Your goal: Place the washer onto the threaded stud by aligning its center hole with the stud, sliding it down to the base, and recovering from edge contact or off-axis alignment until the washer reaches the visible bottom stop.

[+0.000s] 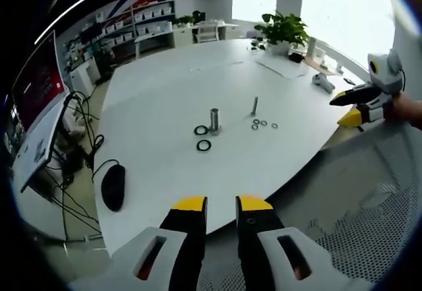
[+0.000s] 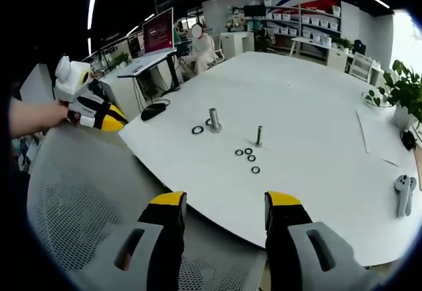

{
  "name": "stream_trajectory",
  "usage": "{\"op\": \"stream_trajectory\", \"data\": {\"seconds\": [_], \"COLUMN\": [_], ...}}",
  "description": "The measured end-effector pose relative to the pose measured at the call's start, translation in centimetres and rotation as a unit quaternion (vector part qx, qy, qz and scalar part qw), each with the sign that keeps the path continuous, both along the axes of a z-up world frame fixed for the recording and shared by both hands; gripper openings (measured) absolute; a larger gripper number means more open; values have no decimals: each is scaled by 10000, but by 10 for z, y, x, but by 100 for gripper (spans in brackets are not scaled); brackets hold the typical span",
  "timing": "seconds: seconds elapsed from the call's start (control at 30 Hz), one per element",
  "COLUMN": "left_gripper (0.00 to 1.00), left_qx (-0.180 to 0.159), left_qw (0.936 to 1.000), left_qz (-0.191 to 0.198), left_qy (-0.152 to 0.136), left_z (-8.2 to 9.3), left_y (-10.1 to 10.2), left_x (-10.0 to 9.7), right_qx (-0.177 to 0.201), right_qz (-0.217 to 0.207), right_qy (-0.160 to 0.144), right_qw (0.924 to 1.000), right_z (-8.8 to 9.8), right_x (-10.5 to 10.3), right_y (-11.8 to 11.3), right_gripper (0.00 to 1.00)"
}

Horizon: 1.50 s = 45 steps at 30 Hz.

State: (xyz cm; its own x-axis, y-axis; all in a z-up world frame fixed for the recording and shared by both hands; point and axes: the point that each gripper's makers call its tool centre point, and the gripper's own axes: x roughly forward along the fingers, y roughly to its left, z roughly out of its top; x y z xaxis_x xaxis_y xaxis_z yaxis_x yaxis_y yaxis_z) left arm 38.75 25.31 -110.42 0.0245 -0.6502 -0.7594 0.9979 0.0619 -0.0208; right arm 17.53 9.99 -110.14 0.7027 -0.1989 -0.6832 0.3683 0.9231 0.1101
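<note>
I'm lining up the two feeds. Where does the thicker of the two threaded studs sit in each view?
Left gripper view: the thicker stud stands near picture centre, left of the thin stud, with two large washers beside it.
Right gripper view: the thicker stud is centre, slightly above and left of the thin stud.
Shared landmark: the black mouse at the table edge.

Two studs [image 2: 214, 119] [image 2: 259, 134]; two large washers [image 1: 201, 130] [image 1: 204, 146]; four small washers [image 2: 239, 152] (clustered); one mouse [image 1: 113, 186].
</note>
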Motion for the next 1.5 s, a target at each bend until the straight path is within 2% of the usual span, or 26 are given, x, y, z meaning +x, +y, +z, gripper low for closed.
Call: {"op": "stream_trajectory", "data": {"seconds": [0.43,0.67,0.93,1.17,1.5], "left_gripper": [15,15,15,15,15], "left_qx": [99,106,174,93,-10], "left_qw": [9998,9999,9995,9999,9997], "left_qz": [-150,-118,-276,-116,-216], "left_qy": [-11,10,13,82,128], "left_z": [-3,-4,-5,-3,-1], "left_y": [2,0,-1,-2,-1], "left_x": [-8,-4,-10,-4,-7], "right_qx": [-5,-20,-42,-65,-82], "right_qz": [-3,1,-27,-4,-68], "right_qy": [-4,-4,-18,33,68], "right_qw": [10000,10000,10000,10000,9999], "right_z": [2,2,1,0,0], "right_x": [-2,0,-1,-1,-3], "right_y": [3,1,-1,0,-1], "right_gripper": [50,50,49,49,49]}}
